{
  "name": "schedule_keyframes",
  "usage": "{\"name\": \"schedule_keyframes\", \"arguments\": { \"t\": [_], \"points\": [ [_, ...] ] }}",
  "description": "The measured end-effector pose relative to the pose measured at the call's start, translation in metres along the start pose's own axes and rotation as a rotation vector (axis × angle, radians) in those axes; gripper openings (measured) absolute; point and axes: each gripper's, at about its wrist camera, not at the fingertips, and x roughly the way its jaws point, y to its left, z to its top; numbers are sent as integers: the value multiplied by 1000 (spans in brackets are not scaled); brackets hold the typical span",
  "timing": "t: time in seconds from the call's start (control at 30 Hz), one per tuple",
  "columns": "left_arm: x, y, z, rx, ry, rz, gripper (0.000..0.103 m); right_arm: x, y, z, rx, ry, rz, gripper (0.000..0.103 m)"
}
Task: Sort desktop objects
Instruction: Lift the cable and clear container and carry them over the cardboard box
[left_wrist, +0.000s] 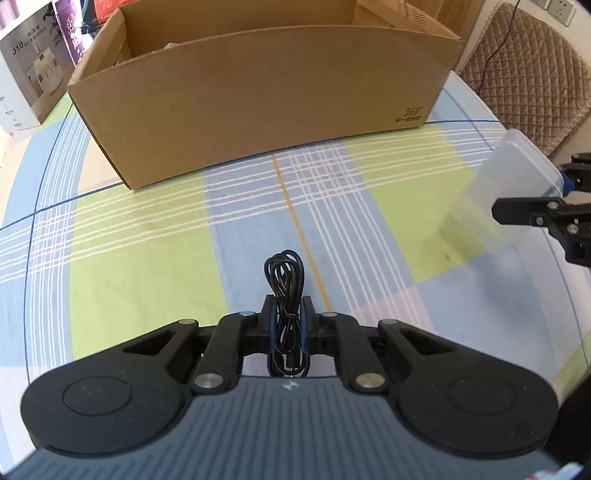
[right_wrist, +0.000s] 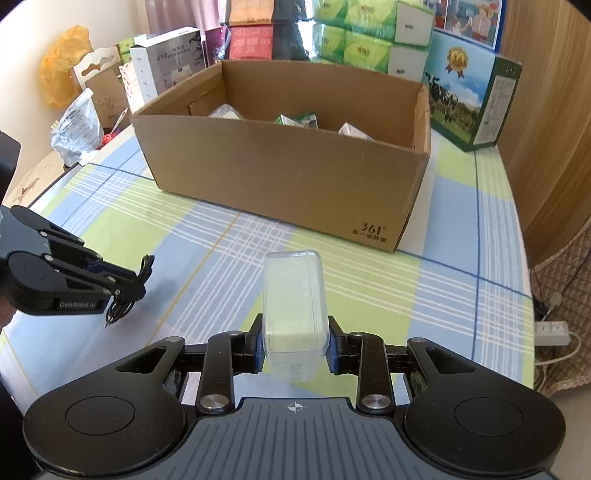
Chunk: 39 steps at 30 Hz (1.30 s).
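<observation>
My left gripper (left_wrist: 287, 317) is shut on a coiled black cable (left_wrist: 283, 277), held above the checked tablecloth; the same cable (right_wrist: 127, 291) dangles from that gripper (right_wrist: 135, 284) at the left of the right wrist view. My right gripper (right_wrist: 295, 343) is shut on a clear plastic box (right_wrist: 293, 295), lifted off the table. That box (left_wrist: 506, 184) also shows at the right edge of the left wrist view, with the right gripper (left_wrist: 532, 195) on it. An open cardboard box (right_wrist: 288, 173) stands ahead of both grippers, with several small packs inside; its front wall (left_wrist: 258, 99) fills the left view.
Checked blue, green and white tablecloth (right_wrist: 369, 266) covers the table. Behind the cardboard box stand a humidifier box (right_wrist: 166, 62), green tissue packs (right_wrist: 369, 40) and a milk carton box (right_wrist: 469, 92). A quilted chair (left_wrist: 528, 74) is at the right. A power strip (right_wrist: 552, 328) lies on the floor.
</observation>
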Motion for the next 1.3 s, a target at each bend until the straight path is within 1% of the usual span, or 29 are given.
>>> {"name": "schedule_keyframes", "arguments": {
  "t": [0.13, 0.43, 0.77, 1.07, 1.3],
  "points": [
    [-11, -4, -6, -7, -5, -18, 9, -13, 7, 1, 2, -11, -1, 28],
    [-44, -3, -9, -6, -26, -21, 9, -41, 20, 5, -8, -33, -5, 28],
    [-84, -2, 5, 16, -70, -13, 9, -70, 26, 19, -23, -61, -30, 28],
    [-104, -1, 14, 15, -94, -31, 9, -85, 29, 25, -40, -76, -39, 28],
    [-117, -2, 25, 20, -113, -38, 8, -91, 29, 36, -51, -76, -56, 28]
  ]
}}
